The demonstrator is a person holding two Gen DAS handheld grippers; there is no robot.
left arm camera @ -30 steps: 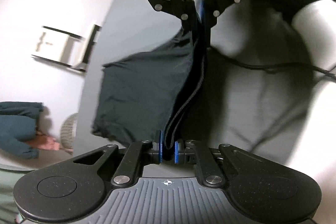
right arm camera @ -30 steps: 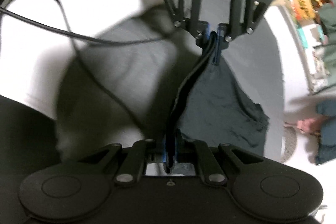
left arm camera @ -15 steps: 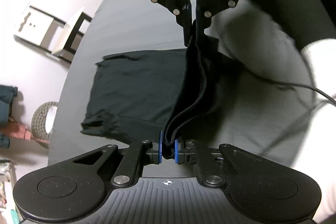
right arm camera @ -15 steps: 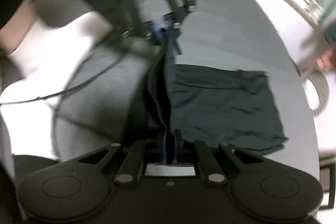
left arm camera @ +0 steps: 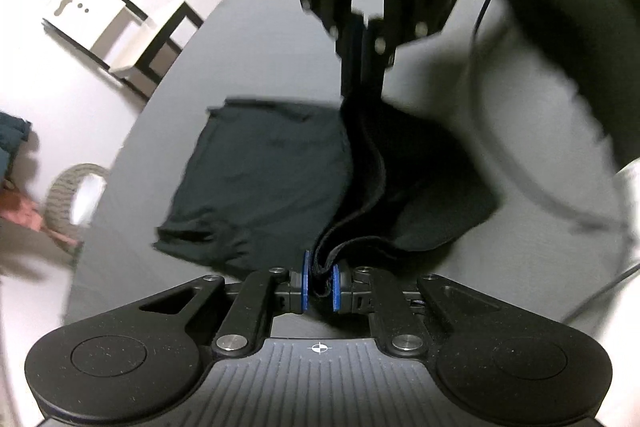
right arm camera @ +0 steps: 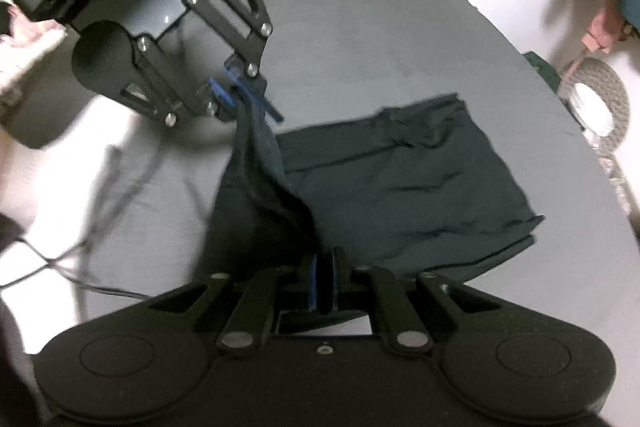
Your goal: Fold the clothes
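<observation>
Grey fabric covers the work surface (right arm camera: 360, 27), a rounded-cornered top with pale floor beyond its edges. Dark shorts (right arm camera: 400, 187) lie on this surface, most of the cloth flat toward its right edge as the right wrist view shows it, with the leg hems nearest that edge. One band of the garment is lifted off the surface and stretched between the two tools.

Left gripper (left arm camera: 320, 285): blue-padded fingers pressed together on the thick seamed edge of the shorts; the cloth bunches between the pads. The same tool appears in the right wrist view (right arm camera: 236, 91), tilted, with cloth hanging from its tips.

Right gripper (right arm camera: 324, 283): fingers pressed together on the other end of the lifted band. It is seen from the left wrist view (left arm camera: 366, 39) above the far side of the garment, the cloth dropping from it.

A woven basket (right arm camera: 596, 107) stands on the floor beyond the right edge of the surface. A white-and-black stool (left arm camera: 116, 27) stands on the floor past the far edge in the left wrist view. A dark cable (right arm camera: 100, 195) trails over the near-left part of the surface; this area is blurred.
</observation>
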